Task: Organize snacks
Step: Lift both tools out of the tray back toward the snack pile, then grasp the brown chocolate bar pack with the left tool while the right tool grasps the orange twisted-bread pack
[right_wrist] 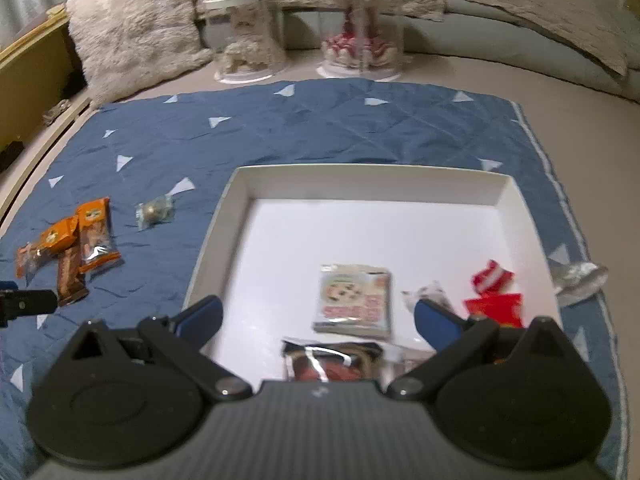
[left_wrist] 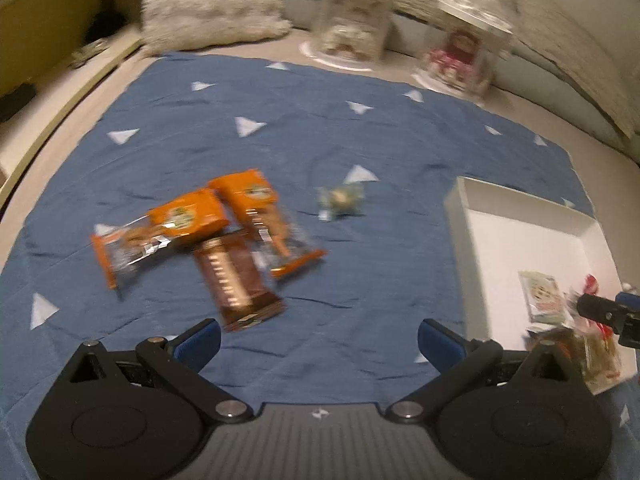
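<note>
Two orange snack packs and a brown bar lie overlapping on the blue cloth, just ahead of my open left gripper. A small clear-wrapped candy lies farther off to the right. My right gripper stands open over the near part of the white tray. The tray holds a cookie packet, a red wrapper, a small pale candy and a dark packet right under the gripper. Neither gripper holds anything.
Two clear lidded jars stand at the back beyond the cloth, with a fluffy cushion to their left. A silver wrapper lies right of the tray. A wooden edge runs along the left.
</note>
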`<state>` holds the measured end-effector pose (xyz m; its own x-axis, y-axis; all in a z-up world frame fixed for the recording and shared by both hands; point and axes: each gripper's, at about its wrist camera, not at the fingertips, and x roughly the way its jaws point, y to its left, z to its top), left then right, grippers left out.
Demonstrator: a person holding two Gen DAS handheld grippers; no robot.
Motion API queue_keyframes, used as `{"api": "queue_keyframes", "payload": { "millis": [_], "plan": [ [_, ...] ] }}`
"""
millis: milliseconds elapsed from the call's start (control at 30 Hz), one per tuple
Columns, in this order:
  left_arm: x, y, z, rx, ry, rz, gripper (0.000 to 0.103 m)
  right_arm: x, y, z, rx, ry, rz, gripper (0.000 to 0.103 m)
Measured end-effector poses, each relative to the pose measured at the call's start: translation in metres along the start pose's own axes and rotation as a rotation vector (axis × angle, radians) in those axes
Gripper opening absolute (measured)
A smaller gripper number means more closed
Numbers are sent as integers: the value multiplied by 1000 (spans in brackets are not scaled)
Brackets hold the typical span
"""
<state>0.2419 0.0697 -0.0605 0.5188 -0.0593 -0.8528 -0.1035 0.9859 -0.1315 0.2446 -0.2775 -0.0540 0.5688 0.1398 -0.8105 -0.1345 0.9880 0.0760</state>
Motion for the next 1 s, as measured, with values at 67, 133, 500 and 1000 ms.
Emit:
{"api": "queue_keyframes", "payload": {
  "millis": [67,133,500,1000],
  "plan": [
    [0,14,0,-27,-2,11,103,3,10,3,-5,-2,11,103],
    [-1,26,-1,-51,-5,22,103,6,21,5,-14,-3,24,103],
    [10,80,-3,-227,-16,51,103,27,82,20,-86,-14,138,103],
    [50,112,0,-487,12,-8,103,66,142,48,-179,-96,365,101]
  ]
}}
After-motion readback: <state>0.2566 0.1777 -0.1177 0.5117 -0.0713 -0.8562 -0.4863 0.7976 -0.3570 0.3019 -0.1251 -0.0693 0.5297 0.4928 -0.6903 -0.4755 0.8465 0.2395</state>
